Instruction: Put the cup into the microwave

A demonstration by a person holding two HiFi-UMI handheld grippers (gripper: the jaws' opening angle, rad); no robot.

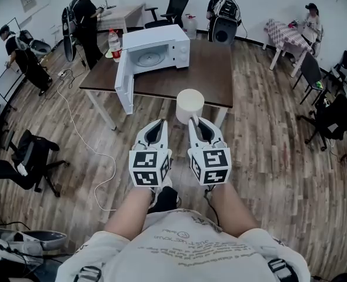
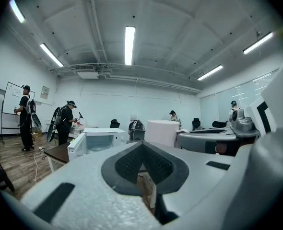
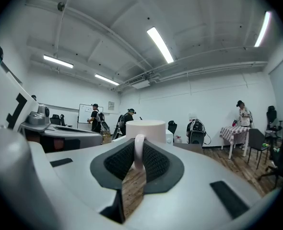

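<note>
The cup (image 1: 190,103), white and upright, is held off the ground by its handle (image 3: 138,151), which is pinched between the nearly closed jaws of the right gripper (image 1: 199,121). In the right gripper view the thin loop of the handle stands upright between the dark ribbed pads (image 3: 156,161) and the cup body (image 3: 145,129) rises just beyond the jaw tips. The left gripper (image 1: 157,122) is held just beside it on the left, level with it, its jaws brought together at the tips with nothing between them; its own view shows the dark pads (image 2: 127,163) meeting at the far end, with the cup (image 2: 163,132) off to the right. From the head view the cup shows against the near edge of a dark brown table (image 1: 214,69). On that table, farther away and to the left, stands a white microwave (image 1: 156,51) with its door (image 1: 124,82) swung wide open toward the near left and the glass turntable (image 1: 150,57) visible inside. A bottle with a red label (image 1: 113,44) stands at the microwave's far left. Farther off, people stand at the left of the room, black office chairs are scattered about, and a small table with a checked cloth (image 1: 286,33) is at the far right.
</note>
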